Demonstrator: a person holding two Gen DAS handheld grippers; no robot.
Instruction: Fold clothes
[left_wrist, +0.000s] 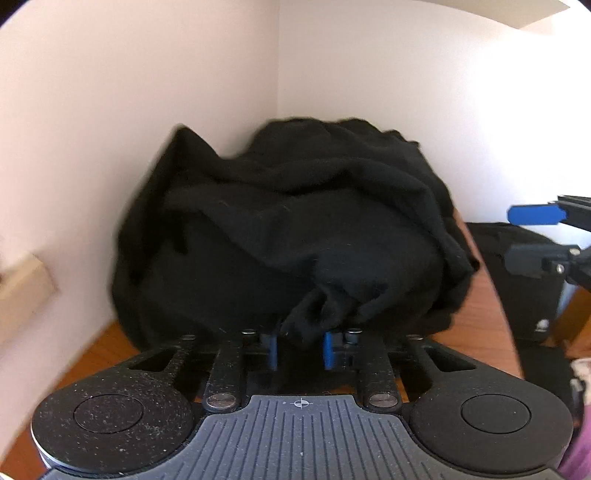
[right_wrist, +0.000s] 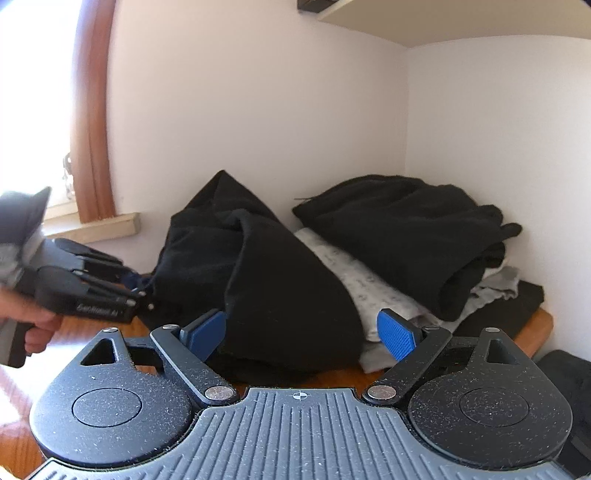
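A black garment (left_wrist: 295, 221) lies bunched in a heap on the wooden table (left_wrist: 480, 317), against the wall corner. My left gripper (left_wrist: 302, 347) is shut on a fold of its near edge, with the fabric pinched between the blue pads (left_wrist: 272, 350). In the right wrist view the same black garment (right_wrist: 280, 280) rises in a ridge between the fingers of my right gripper (right_wrist: 302, 332). That gripper is open and its blue pads (right_wrist: 399, 334) stand wide apart. The left gripper (right_wrist: 146, 293) comes in from the left, held by a hand (right_wrist: 37, 325). The right gripper (left_wrist: 532, 236) shows open at the left wrist view's right edge.
A stack of folded clothes sits at the back right: a black piece (right_wrist: 406, 229) on top of white and grey ones (right_wrist: 351, 280). Walls close in behind and on the right. A wooden window sill (right_wrist: 103, 225) is at the left. A dark bag (left_wrist: 524, 288) lies beyond the table's right edge.
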